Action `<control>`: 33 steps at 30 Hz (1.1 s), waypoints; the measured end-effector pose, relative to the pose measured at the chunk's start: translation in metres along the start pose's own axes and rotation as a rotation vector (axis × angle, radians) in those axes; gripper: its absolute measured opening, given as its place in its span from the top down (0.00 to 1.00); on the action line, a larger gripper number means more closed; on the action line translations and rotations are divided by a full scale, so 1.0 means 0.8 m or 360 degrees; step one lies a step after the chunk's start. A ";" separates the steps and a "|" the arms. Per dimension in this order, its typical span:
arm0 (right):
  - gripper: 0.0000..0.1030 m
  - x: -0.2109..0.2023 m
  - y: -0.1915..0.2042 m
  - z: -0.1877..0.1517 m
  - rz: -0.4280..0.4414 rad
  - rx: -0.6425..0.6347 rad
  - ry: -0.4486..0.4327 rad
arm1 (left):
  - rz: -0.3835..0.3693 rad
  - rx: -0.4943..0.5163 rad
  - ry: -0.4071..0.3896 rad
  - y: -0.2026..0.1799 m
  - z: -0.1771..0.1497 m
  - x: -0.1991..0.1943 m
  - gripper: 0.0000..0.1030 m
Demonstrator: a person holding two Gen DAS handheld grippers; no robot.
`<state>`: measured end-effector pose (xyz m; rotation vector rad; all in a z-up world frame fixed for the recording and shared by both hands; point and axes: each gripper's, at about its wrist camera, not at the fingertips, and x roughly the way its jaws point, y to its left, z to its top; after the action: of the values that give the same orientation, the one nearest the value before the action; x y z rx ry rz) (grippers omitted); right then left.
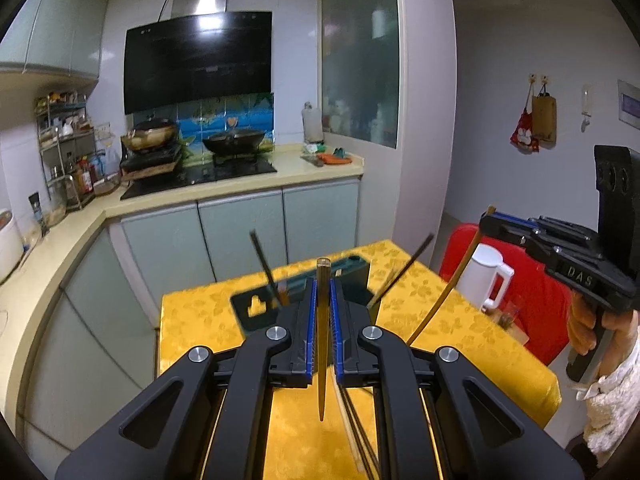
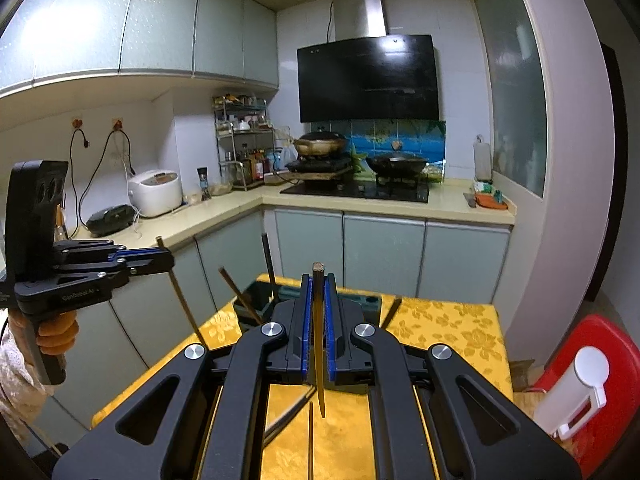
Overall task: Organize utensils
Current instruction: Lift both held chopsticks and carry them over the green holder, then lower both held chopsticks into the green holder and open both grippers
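My left gripper is shut on a brown chopstick held upright above the yellow table. My right gripper is shut on another brown chopstick, also upright. A dark rectangular utensil holder stands on the table just beyond both grippers, with dark chopsticks leaning out of it. The holder shows in the right wrist view too. The right gripper appears at the right of the left wrist view, and the left gripper at the left of the right wrist view. More chopsticks lie on the table below.
A white kettle stands on a red stool right of the table. Kitchen counter and cabinets lie behind, with a hob, woks and a spice rack. A rice cooker sits on the left counter.
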<state>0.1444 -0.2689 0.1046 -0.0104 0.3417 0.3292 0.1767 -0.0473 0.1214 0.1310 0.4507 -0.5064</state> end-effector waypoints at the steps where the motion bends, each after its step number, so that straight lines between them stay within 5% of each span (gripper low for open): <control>1: 0.94 0.001 0.000 0.005 0.0001 0.0000 -0.0009 | -0.0003 0.0002 -0.0012 -0.002 0.008 0.001 0.94; 18: 0.94 0.024 -0.018 0.084 -0.0058 0.0030 -0.0196 | 0.0147 0.0016 -0.0208 -0.020 0.135 0.037 0.94; 33: 0.94 0.088 -0.024 0.043 -0.0156 -0.0046 -0.0049 | 0.0201 -0.0096 -0.0065 0.000 0.068 0.135 0.94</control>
<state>0.2247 -0.2625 0.1129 -0.0506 0.3050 0.2368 0.2819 -0.1068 0.1218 0.0901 0.4147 -0.3706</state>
